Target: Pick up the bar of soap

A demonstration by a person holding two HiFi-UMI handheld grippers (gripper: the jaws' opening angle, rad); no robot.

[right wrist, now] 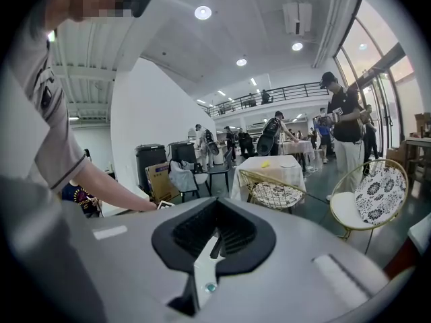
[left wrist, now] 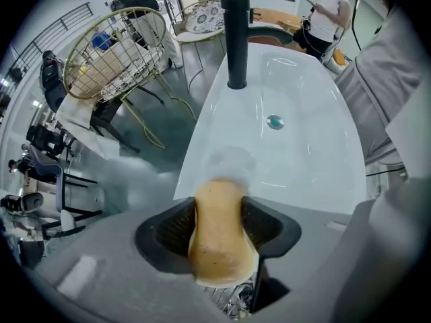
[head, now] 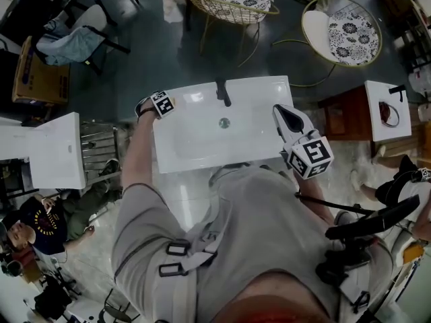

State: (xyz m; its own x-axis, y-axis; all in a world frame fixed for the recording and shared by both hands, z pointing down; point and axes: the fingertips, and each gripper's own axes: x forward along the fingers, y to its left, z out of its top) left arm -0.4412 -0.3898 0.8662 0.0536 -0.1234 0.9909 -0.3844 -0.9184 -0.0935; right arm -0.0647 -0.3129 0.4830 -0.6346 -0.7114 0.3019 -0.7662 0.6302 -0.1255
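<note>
— White ceramic fills the middle of the head view, is that correct?

— Yes. The washbasin (head: pixel 202 147) is white, with a black tap (head: pixel 223 93) at its far rim and a drain (head: pixel 224 122) in the bowl. The left gripper (head: pixel 153 108) points down at the left edge of the washbasin, and the right gripper (head: pixel 281 113) is over the right edge. The soap does not show from up there.

— And the left gripper view?

— There the bar of soap (left wrist: pixel 219 237), yellow-orange, stands between the two dark pads (left wrist: pixel 172 231). The jaws pinch it from both sides, at the near left rim of the washbasin. Whether its underside rests on something, I cannot tell. Beyond it are the bowl, the tap and the drain, and a wire chair (left wrist: pixel 114 52) stands on the floor at the left.

— The right gripper view?

— Its jaws are pressed together at the tips and carry nothing. Through the narrow slit low between them, a strip of the white washbasin shows. Behind are the person's forearm (right wrist: pixel 101 184), a cushioned chair (right wrist: pixel 374 194) and people standing in a hall.
</note>
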